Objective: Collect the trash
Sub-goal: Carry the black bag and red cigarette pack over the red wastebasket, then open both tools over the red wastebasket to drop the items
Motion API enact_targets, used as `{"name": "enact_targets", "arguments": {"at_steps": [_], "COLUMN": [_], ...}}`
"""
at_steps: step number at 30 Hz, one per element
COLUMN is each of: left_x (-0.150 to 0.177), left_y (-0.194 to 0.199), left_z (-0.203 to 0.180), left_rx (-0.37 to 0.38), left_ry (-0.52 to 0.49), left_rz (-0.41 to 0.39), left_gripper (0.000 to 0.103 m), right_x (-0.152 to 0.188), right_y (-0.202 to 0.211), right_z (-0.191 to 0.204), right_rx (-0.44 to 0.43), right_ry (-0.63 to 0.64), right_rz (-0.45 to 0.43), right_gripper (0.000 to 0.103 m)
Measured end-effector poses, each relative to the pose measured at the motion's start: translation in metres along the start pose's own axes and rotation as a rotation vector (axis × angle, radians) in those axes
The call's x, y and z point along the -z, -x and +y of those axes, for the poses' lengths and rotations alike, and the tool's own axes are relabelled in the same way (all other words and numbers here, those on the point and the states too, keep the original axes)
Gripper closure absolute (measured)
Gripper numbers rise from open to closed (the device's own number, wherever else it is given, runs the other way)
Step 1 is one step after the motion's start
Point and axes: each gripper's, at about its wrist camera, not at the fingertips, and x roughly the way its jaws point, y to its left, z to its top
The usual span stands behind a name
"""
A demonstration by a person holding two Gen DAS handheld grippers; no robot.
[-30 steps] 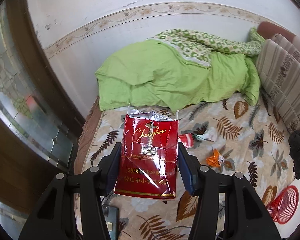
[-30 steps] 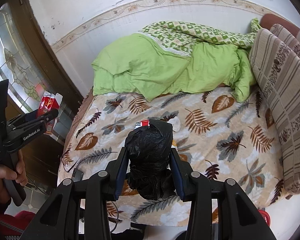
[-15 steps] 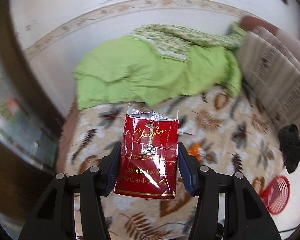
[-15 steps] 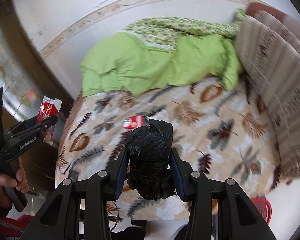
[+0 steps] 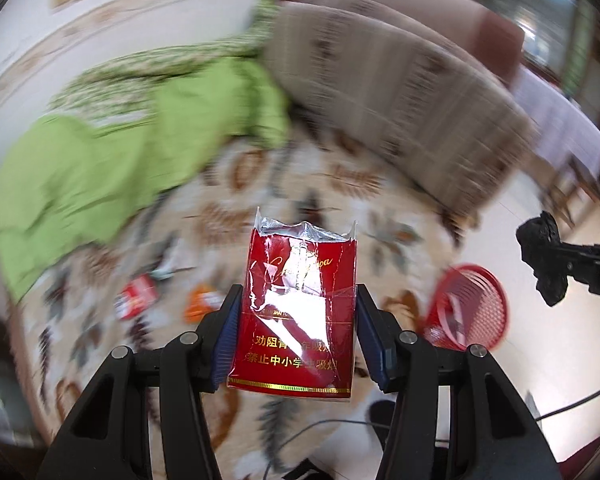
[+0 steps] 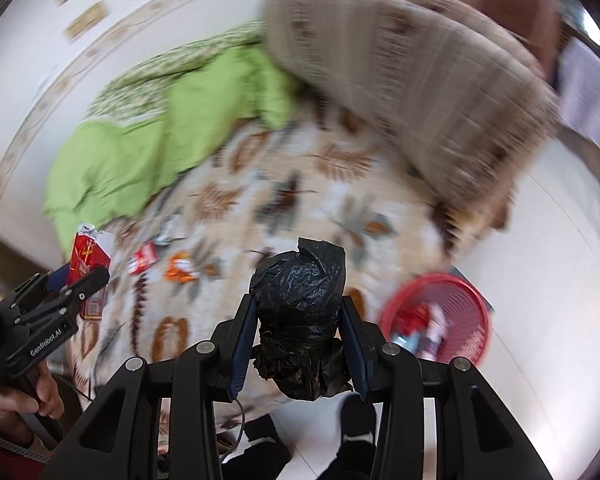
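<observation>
Left wrist view: the crumpled red cigarette pack (image 5: 298,312) stands at lower centre between the left gripper (image 5: 296,340) pads, before the leaf-patterned bedspread (image 5: 260,184). The green quilt (image 5: 112,148) lies at upper left, the striped beige pillows (image 5: 400,92) at upper right. A small red-and-white packet (image 5: 136,300) and an orange wrapper (image 5: 202,302) lie on the bedspread, left of the pack. The red mesh basket (image 5: 470,308) stands at lower right, on the white floor (image 5: 548,340).

Right wrist view: the crumpled black plastic bag (image 6: 302,316) sits at lower centre between the right gripper (image 6: 300,336) pads; the basket (image 6: 440,320) is to its right.
</observation>
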Motion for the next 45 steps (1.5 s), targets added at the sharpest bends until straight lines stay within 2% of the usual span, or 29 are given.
{"name": "enact_targets", "arguments": {"at_steps": [6,10,14,20,23,25,26,31,36,45], "left_x": [-0.005,0.000,0.003,-0.001,-0.005,-0.008,-0.009,-0.015,-0.016,-0.015], "left_y": [-0.038,-0.060,-0.078,-0.099,-0.109,-0.113,-0.114,-0.110,-0.098,-0.070], "left_z": [-0.086,-0.140,-0.177,-0.217,-0.230,-0.240,-0.244,-0.255,-0.246,-0.209], "left_rx": [0.149,0.239,0.282,0.302,0.327,0.362,0.367,0.371,0.337,0.304], "left_ry": [-0.172,-0.280,-0.327,-0.376,-0.371,-0.363,-0.368,-0.358,-0.335,-0.278], "left_rz": [0.052,0.096,0.136,0.133,0.129,0.122,0.120,0.108,0.094,0.069], "left_gripper": [0.051,0.051,0.051,0.051,0.051,0.049,0.045,0.043,0.041,0.039], "right_x": [0.026,0.037,0.044,0.041,0.035,0.031,0.028,0.020,0.021,0.031], "right_y": [0.018,0.017,0.008,-0.006,-0.010,-0.012,-0.012,-0.004,0.012,0.026], "right_z": [-0.076,-0.112,-0.143,-0.174,-0.183,-0.190,-0.194,-0.199,-0.189,-0.145], "right_rx": [0.096,0.108,0.094,0.095,0.087,0.068,0.071,0.105,0.179,0.201], "right_ry": [-0.164,-0.251,-0.330,-0.360,-0.362,-0.372,-0.376,-0.362,-0.298,-0.204], "right_rz": [0.001,0.013,0.028,0.037,0.027,0.015,0.011,-0.006,-0.005,0.008], "right_gripper": [0.060,0.060,0.060,0.059,0.058,0.050,0.044,0.043,0.043,0.038]}}
